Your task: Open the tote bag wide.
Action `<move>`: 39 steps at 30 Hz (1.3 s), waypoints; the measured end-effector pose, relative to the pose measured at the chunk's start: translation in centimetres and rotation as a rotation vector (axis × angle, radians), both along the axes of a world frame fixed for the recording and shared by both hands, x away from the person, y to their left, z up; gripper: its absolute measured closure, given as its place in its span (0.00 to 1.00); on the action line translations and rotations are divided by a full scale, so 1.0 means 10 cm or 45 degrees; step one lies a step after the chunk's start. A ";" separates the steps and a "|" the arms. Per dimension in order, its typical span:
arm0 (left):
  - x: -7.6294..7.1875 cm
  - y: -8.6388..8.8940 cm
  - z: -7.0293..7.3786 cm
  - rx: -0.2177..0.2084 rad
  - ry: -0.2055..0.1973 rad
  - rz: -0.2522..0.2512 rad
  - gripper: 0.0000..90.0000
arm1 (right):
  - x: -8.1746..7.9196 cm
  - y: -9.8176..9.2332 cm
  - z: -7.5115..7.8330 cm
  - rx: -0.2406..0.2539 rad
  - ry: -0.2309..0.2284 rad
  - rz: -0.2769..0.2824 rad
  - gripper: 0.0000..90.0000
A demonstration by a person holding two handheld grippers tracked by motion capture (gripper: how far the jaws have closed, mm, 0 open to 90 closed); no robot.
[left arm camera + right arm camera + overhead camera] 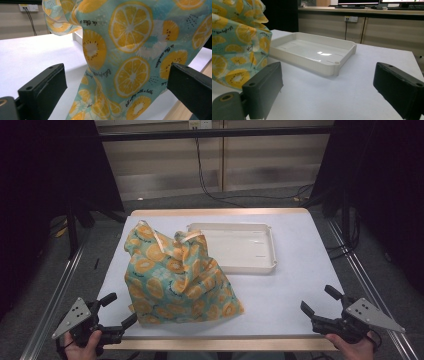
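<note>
Teal fabric tote bag printed with yellow-orange citrus slices (175,277) sits slumped on the white counter (280,295), just ahead of the left gripper (117,311) and slightly to its inner side; in the left gripper view the cloth fills the space beyond the fingers (42,92) but nothing lies between them; fingers apart, empty. Right gripper (320,302) rests at the near counter edge, well apart from the bag; its fingers (263,87) also apart, empty. Shallow cream plastic rectangular tray (240,245) lies beyond the right fingers, touching or just behind the bag's far side; cannot tell which. Judgement: bag looks light, thin, limp; it would fold and slip if pinched on a flat panel. Best hold likely a pale strap handle (192,236) at the top, or a bunched seam edge.
</note>
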State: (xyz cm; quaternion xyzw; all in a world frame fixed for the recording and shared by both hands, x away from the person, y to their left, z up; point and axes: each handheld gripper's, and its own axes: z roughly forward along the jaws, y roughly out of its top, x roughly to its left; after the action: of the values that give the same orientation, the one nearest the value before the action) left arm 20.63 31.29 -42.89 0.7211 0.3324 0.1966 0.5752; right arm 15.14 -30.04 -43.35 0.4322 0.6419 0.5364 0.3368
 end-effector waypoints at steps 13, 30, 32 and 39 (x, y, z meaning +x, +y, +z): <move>0.01 -0.02 0.00 -0.017 0.008 -0.014 0.02 | 0.08 -0.02 0.02 0.006 0.059 0.044 0.18; -0.02 -0.03 0.22 -0.048 0.033 -0.047 0.16 | 0.34 0.51 0.31 0.020 0.119 0.332 0.30; -0.01 -0.04 0.28 0.001 0.011 -0.010 0.16 | 0.41 0.60 0.36 0.019 0.123 0.368 0.32; 0.09 -0.10 0.45 0.024 -0.005 -0.070 0.31 | 0.68 0.92 0.52 0.038 0.083 0.528 0.50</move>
State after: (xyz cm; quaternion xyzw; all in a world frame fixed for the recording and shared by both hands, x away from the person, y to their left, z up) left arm 21.54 30.30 -38.36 0.7350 0.3096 0.1852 0.5742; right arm 21.99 -20.81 -38.11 0.3129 0.7196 0.5896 0.1917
